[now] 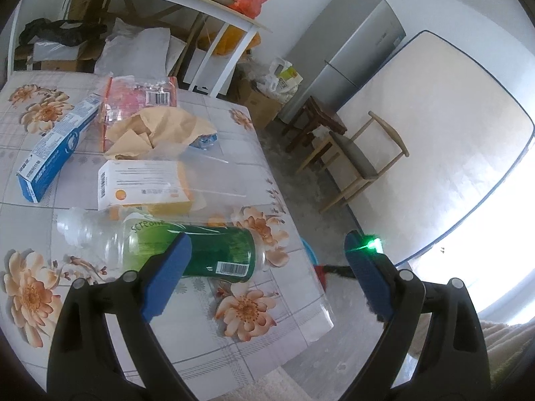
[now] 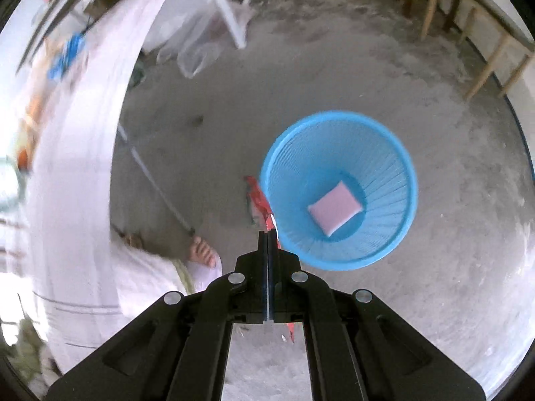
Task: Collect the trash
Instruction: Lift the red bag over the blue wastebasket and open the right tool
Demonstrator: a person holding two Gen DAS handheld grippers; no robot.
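Blue pads, left gripper [image 1: 267, 267]: we see the jaws spread wide with nothing between them, hovering above the worktop [image 1: 207, 327] edge.
Green-labelled bottle [image 1: 167, 247]: we find this clear plastic bottle lying on its side on the flowered cloth, partly hidden behind the left pad; whether the pad touches it we cannot tell.
White and orange carton [image 1: 143, 183]: lies flat just behind the bottle.
Crumpled brown paper [image 1: 157, 130]: rests behind the carton, over a clear orange-edged wrapper [image 1: 140, 93].
Blue box [image 1: 57, 147]: long and narrow, lies at the left, apart from the bottle.
Right gripper [image 2: 269, 234]: we see the jaws pressed together, pinching a red wrapper [image 2: 259, 200] that hangs from the tips, pointing steeply down at the floor.
Blue basket [image 2: 337, 257]: we note it standing on the concrete floor beyond the tips; the red wrapper hangs just outside its near-left rim in this view.
Pink packet [image 2: 334, 209]: lies on the basket's bottom.
Bare foot [image 2: 202, 254]: the person's, on the floor left of the gripper.
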